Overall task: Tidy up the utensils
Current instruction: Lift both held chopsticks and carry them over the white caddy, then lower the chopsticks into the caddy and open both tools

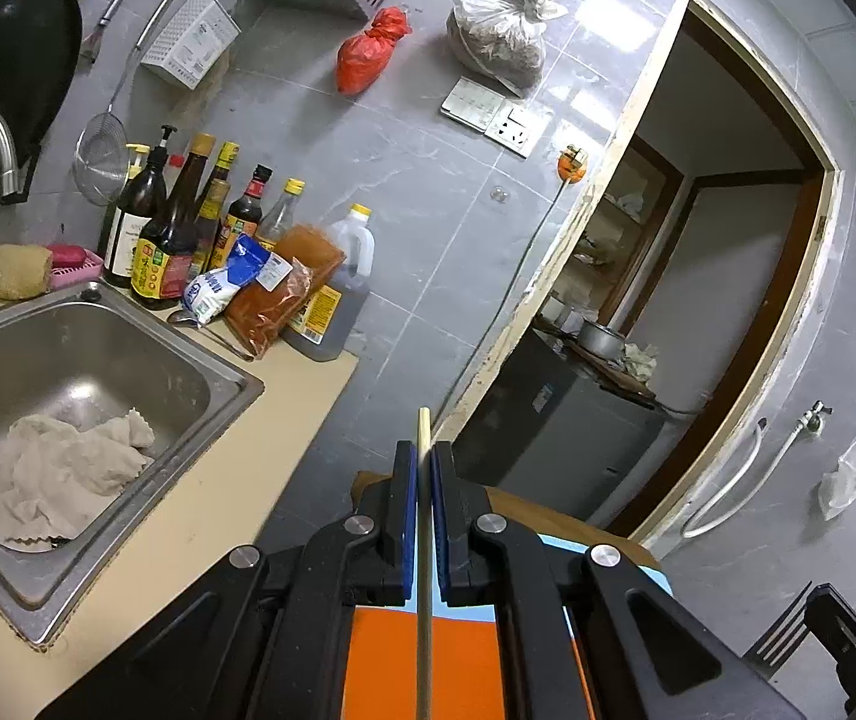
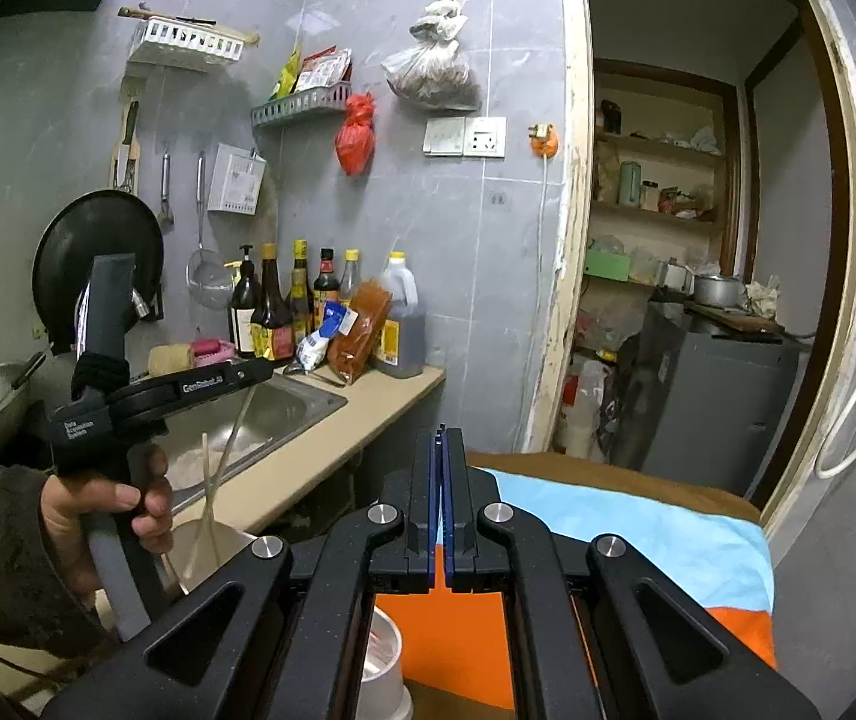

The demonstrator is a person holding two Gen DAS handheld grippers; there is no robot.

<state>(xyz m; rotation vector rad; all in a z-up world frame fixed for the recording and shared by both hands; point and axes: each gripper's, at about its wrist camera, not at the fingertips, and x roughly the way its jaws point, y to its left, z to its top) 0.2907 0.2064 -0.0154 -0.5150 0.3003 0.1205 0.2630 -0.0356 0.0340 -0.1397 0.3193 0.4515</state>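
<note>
At lower centre of the left wrist view, the left gripper point(image 1: 423, 468) was clamped on a single chopstick point(image 1: 423, 600), evidently for carrying. The right gripper point(image 2: 441, 450), lower centre of its view, was closed and empty. More chopsticks point(image 2: 207, 516) stood in a container point(image 2: 203, 540) at lower left.

Grey tiled wall point(image 2: 475, 228) with glossy glare; beige countertop point(image 2: 332, 438) holding steel sink point(image 1: 128, 360); worn wooden doorframe point(image 2: 571, 240) opening onto storeroom shelves point(image 2: 655, 204); wall socket point(image 2: 487, 136).
</note>
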